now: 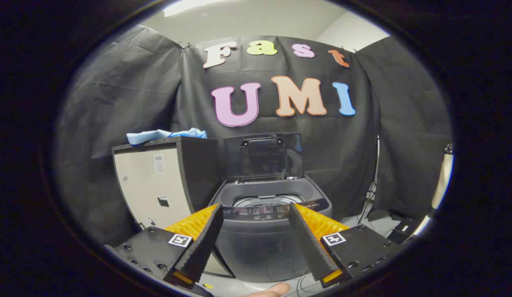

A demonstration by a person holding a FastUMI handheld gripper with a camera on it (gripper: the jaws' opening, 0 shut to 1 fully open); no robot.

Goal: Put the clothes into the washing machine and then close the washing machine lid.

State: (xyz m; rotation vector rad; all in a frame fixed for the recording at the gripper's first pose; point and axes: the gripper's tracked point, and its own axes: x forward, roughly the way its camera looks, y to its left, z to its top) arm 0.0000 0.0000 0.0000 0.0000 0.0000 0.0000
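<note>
A: What is the biggest thing in front of the tool?

B: The washer (267, 231). It stands on the floor, just ahead of the fingers, and I see it between them. Its lid (263, 156) is up, nearly upright at the back, so the drum (266, 201) is open. The control panel (272, 213) runs along the front edge of the top.

A: And beside it?

B: A cabinet (156, 185) stands just beside the washer, on its left side as seen from the tool. It is taller than the washer body.

A: Where are the clothes?

B: A blue cloth (167, 135) lies on the top of the cabinet, near the back edge. It is well beyond the fingers and apart from the washer.

A: What does the tool (254, 214) do?

B: It is released. The two fingers (206, 239) stand wide apart and nothing is between them; they touch nothing.

A: Anything smaller?

B: Some cables (369, 202) hang by the wall at the right of the washer. Below the fingers, a fingertip of a person (274, 290) shows.
</note>
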